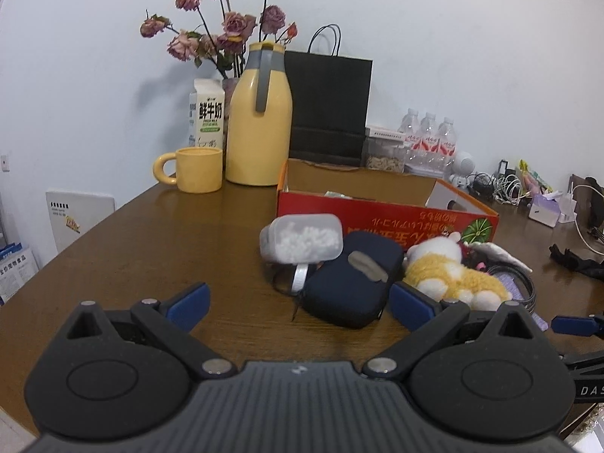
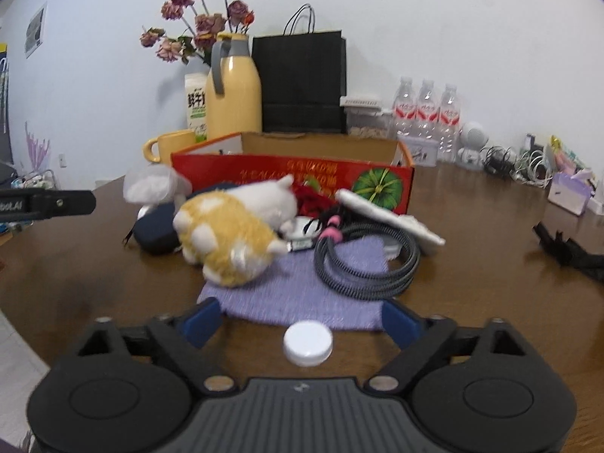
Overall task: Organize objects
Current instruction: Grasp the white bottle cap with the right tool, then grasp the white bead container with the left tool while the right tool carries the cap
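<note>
A red cardboard box (image 1: 377,222) stands open on the brown table, also in the right wrist view (image 2: 287,177). In front of it lies a pile: a clear container of white pellets (image 1: 305,239), a dark blue zip case (image 1: 351,283), a yellow-white plush toy (image 1: 449,275) (image 2: 230,234), a coiled grey cable (image 2: 362,264), a white remote (image 2: 389,219) and a purple cloth (image 2: 302,294). A small white round lid (image 2: 308,342) lies between my right fingers. My left gripper (image 1: 298,305) is open and empty just before the case. My right gripper (image 2: 302,321) is open at the cloth's near edge.
A yellow jug (image 1: 260,124), yellow mug (image 1: 196,170), milk carton (image 1: 205,113), dried roses, a black paper bag (image 1: 328,105) and water bottles (image 1: 430,139) stand along the back wall. Cables and small items (image 2: 528,166) lie at the right. A black glove (image 2: 566,253) lies right.
</note>
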Demonstrator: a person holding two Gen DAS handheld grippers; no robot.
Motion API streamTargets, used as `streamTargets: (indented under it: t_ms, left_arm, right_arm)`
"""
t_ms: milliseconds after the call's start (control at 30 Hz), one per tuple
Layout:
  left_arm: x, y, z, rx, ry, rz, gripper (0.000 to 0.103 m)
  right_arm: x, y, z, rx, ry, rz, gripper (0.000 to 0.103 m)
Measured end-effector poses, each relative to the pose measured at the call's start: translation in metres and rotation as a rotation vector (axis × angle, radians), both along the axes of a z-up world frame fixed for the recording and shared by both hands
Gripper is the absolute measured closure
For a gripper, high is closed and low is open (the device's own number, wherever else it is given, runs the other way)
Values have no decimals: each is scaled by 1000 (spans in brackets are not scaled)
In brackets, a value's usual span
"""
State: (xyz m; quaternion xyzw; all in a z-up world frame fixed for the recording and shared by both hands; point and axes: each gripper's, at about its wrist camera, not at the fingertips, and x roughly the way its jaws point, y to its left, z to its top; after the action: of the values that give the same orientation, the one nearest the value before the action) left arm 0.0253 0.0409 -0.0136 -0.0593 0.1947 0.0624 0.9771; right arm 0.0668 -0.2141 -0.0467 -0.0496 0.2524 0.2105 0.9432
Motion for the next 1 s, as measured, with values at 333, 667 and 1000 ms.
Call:
streamTargets:
  t_ms: [333, 667, 1000]
  left_arm:
    - [1, 2, -3, -5, 11, 3, 0]
    - [6, 1, -4, 5, 20, 10, 0]
    - [43, 1, 8, 8, 35, 35, 0]
  right_arm:
    - [-2, -5, -10, 21, 9, -3, 73]
    - [-4, -8, -6, 49, -18, 11, 76]
    - [10, -5, 11, 51, -96, 11, 76]
